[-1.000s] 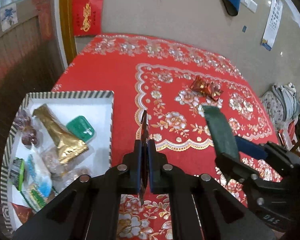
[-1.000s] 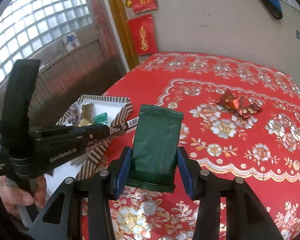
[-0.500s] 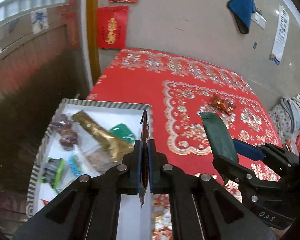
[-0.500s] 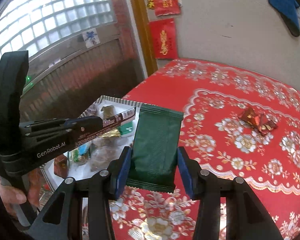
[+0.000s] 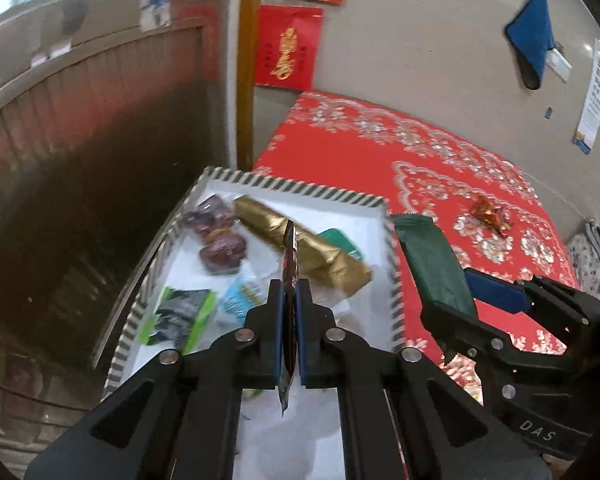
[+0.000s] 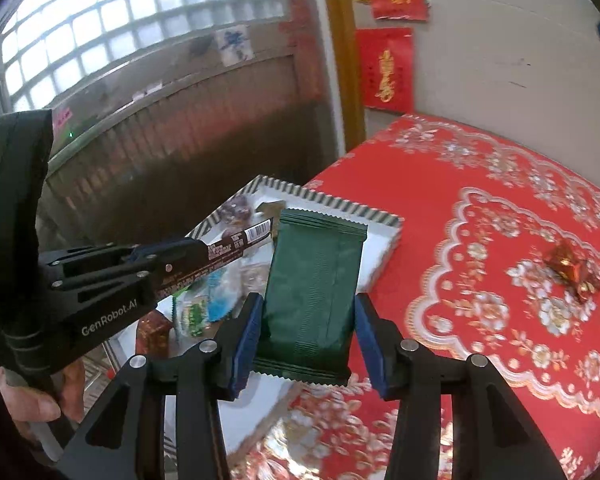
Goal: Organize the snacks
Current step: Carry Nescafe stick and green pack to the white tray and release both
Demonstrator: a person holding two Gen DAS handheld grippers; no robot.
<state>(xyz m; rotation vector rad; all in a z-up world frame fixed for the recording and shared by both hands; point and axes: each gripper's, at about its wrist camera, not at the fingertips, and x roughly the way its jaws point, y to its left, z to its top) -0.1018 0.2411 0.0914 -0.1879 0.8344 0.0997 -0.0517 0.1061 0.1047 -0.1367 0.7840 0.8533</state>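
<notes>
Both grippers carry snack packets over the striped tray at the table's left edge.

The white cardboard tray with a black-and-white striped rim (image 5: 296, 190) holds a long gold foil packet (image 5: 300, 248), dark purple wrapped sweets (image 5: 222, 246), a small green packet (image 5: 340, 242), a green-and-black packet (image 5: 180, 316) and a light blue packet (image 5: 240, 298). The left gripper (image 5: 288, 300) is clenched tight on a thin dark brown snack bar wrapper (image 5: 289, 264), held edge-on above the tray. The right gripper (image 6: 306, 320) grasps a flat dark green crimped-end packet (image 6: 316, 276) by its sides, above the tray's right rim. A red foil sweet (image 6: 572, 272) lies well apart on the red flowered tablecloth (image 6: 480, 184).
</notes>
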